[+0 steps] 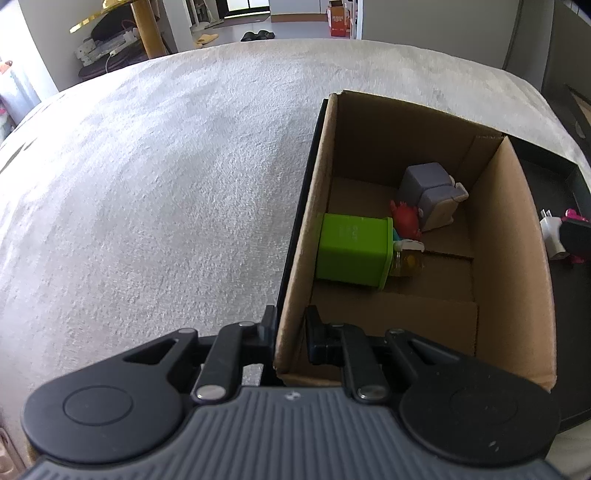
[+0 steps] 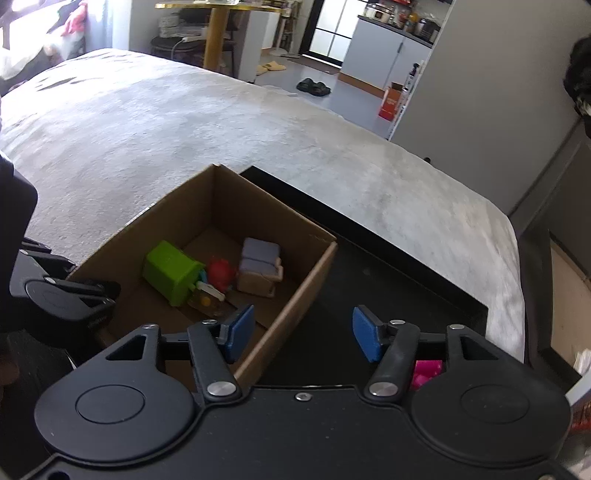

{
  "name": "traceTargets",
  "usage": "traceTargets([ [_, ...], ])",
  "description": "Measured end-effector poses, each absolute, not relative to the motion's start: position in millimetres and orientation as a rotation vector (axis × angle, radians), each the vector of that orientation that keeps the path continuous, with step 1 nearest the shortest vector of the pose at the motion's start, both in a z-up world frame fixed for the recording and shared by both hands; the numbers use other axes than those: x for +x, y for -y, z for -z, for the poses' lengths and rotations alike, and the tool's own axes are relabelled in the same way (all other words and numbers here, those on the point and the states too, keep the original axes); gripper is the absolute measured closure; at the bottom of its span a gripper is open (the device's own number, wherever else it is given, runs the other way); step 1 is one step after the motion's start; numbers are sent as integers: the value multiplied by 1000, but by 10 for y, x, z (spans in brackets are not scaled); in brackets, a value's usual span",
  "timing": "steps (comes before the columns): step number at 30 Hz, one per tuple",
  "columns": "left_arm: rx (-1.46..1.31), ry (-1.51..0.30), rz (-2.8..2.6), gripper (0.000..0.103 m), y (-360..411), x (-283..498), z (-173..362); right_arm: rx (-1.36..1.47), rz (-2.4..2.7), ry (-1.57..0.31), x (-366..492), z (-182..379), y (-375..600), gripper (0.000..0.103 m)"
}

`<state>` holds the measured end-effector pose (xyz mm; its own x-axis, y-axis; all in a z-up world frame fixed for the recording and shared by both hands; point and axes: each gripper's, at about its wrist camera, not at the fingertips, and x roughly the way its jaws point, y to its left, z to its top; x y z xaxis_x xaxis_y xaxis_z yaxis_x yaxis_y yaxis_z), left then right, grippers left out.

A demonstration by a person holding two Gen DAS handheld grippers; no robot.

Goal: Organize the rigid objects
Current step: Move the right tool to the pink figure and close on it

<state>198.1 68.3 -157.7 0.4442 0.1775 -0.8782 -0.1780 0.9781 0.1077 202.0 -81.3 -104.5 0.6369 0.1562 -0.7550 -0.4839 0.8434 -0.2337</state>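
Note:
A cardboard box (image 1: 513, 236) stands on a black tray (image 2: 388, 258) on a grey blanket. In it lie a green cube container (image 1: 351, 251), a red toy figure (image 1: 404, 219), a purple-grey block toy (image 1: 430, 195) and a small yellowish bottle (image 1: 406, 260). My left gripper (image 1: 291, 332) is shut on the box's near-left wall, one finger outside, one inside. My right gripper (image 2: 303, 334) is open and empty, hovering over the box's right wall (image 2: 295, 306) and the tray. A pink toy (image 2: 426, 371) lies under the right gripper; the pink toy (image 1: 574, 216) and a white plug (image 1: 552, 236) lie on the tray.
The grey blanket (image 1: 166, 184) spreads wide left of the box. Beyond its far edge are a gold-legged table (image 2: 216, 33), slippers (image 2: 314, 86) and an orange carton (image 2: 391, 99) on the floor. A person's dark head (image 2: 580, 74) is at the right edge.

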Motion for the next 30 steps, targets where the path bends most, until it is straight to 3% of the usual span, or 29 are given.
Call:
traceTargets([
  [19,155,-1103,-267,84,-479,2008,1595,-281,-279,-836,2029,1270,1610,40],
  [30,257,-1112,-302,81,-323,2046,1627,-141,-224,-849,2189,1449,2049,54],
])
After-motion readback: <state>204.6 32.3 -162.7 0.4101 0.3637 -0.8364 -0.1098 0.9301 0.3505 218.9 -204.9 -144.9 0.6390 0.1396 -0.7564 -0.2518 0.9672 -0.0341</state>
